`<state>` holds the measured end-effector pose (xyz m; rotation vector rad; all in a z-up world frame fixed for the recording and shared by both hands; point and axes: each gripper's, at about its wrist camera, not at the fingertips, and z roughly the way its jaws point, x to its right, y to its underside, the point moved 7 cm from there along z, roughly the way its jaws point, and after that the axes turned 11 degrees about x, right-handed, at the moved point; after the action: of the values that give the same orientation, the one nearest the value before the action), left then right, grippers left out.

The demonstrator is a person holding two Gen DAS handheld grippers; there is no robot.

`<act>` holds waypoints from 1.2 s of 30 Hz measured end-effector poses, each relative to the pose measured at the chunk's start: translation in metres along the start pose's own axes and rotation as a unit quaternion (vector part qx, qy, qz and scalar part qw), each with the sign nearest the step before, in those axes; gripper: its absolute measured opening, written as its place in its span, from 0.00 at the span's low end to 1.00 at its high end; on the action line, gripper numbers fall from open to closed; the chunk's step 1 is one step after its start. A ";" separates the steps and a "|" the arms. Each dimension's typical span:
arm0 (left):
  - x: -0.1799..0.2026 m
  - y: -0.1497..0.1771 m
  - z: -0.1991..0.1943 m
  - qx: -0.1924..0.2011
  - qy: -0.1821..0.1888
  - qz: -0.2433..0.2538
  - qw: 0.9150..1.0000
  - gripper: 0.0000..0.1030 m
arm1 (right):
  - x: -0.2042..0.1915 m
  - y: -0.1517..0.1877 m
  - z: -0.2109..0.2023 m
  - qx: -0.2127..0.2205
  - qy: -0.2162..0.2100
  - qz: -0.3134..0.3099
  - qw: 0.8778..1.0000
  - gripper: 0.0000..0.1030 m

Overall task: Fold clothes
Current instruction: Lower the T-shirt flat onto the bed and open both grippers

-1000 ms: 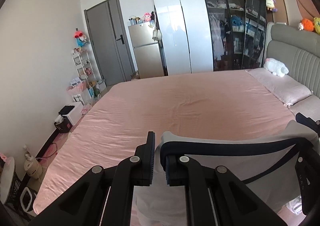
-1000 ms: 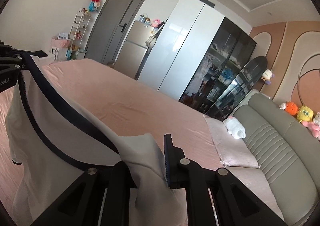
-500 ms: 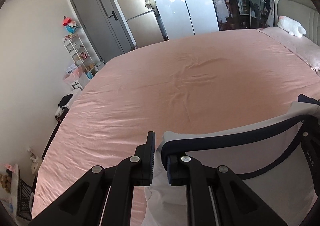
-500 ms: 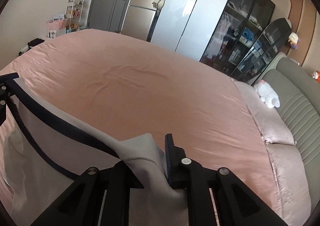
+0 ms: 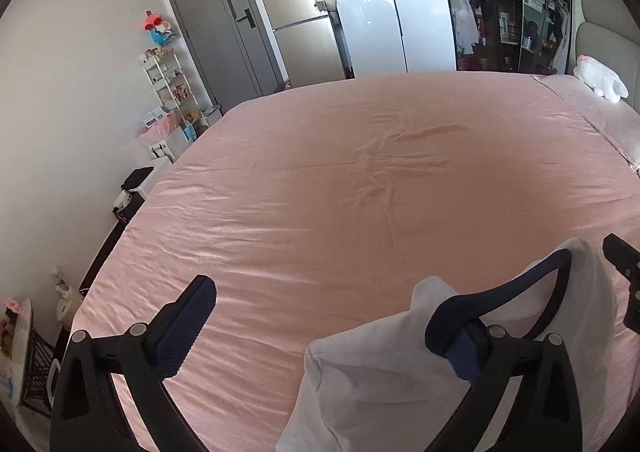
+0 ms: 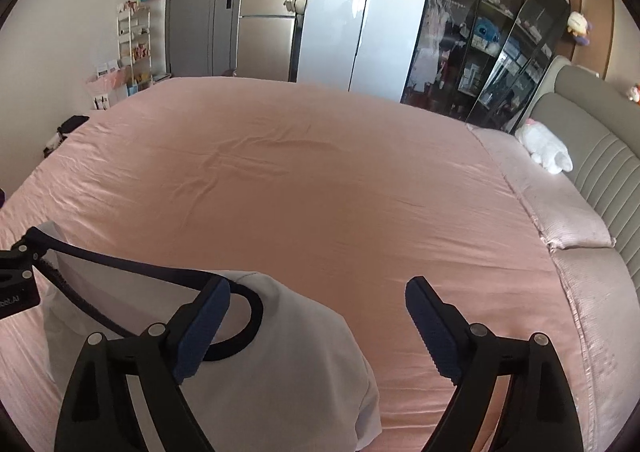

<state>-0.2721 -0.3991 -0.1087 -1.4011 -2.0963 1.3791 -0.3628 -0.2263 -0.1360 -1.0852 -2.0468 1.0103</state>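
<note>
one pink bed (image 5: 340, 192) fronts wardrobe (image 6: 400, 12) and fridge (image 5: 304, 40).

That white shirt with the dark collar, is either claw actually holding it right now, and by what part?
Neither holds it. The left gripper and right gripper both stand open; the white shirt lies on the pink bed, its dark collar draped against one finger of each.

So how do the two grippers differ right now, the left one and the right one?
The left gripper has the white shirt draped on the finger nearer the right gripper. The right gripper carries it on the finger nearer the left gripper. The navy collar covers the left gripper's fingertip but passes behind the right gripper's. Both are wide open, clamp nothing and sit low over the pink bed.
</note>
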 end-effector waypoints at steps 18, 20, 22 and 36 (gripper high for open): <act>-0.007 0.026 0.068 -0.181 0.211 -0.291 0.916 1.00 | 0.031 0.057 -0.132 -0.043 -0.133 0.216 0.966 0.87; -0.016 0.033 0.069 -0.195 0.223 -0.358 0.886 1.00 | 0.036 0.070 -0.142 -0.048 -0.130 0.232 0.963 0.87; -0.020 0.037 0.062 -0.198 0.228 -0.379 0.875 1.00 | 0.040 0.081 -0.148 -0.054 -0.118 0.229 0.965 0.87; -0.080 0.069 -0.028 -0.170 0.228 -0.403 0.870 1.00 | 0.065 0.100 -0.202 -0.037 -0.093 0.266 0.959 0.87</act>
<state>-0.1748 -0.4444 -0.1295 -0.6607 -2.2197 0.3223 -0.1968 -0.0643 -0.1034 -1.6934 -1.9910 1.3441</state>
